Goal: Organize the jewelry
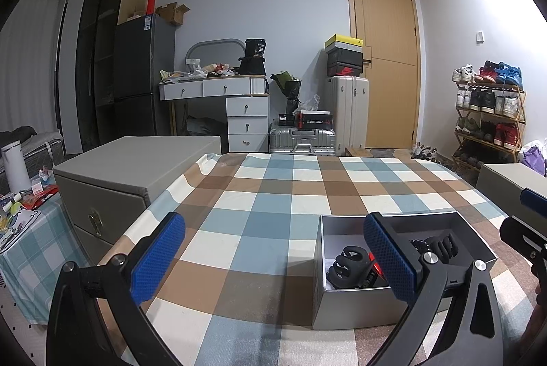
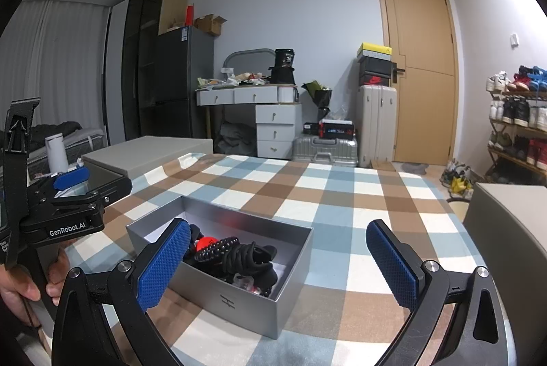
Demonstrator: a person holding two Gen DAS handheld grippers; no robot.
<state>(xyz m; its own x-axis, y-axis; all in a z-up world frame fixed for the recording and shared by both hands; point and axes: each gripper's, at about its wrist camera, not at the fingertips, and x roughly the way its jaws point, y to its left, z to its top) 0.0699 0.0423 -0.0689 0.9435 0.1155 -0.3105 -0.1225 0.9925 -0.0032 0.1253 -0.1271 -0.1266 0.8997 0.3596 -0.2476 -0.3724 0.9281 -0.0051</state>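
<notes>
An open silver box (image 1: 359,308) stands on the checked tablecloth (image 1: 259,195), low and right in the left wrist view. It holds a black claw clip (image 1: 348,266), more black pieces and something red. My left gripper (image 1: 273,258) hovers open and empty, its right finger overlapping the box. In the right wrist view the same silver box (image 2: 239,297) lies low and left of centre, showing a black beaded bracelet (image 2: 218,248), black clips (image 2: 253,260) and a red piece (image 2: 205,243). My right gripper (image 2: 278,265) is open and empty above the box's right part.
A grey storage chest (image 1: 136,167) sits off the table's left side, and another grey box (image 1: 512,181) at the right. A cluttered side table (image 1: 24,222) is at the far left. A hand (image 2: 20,284) holds the left tool's black body (image 2: 61,219). Suitcases and a shoe rack stand beyond.
</notes>
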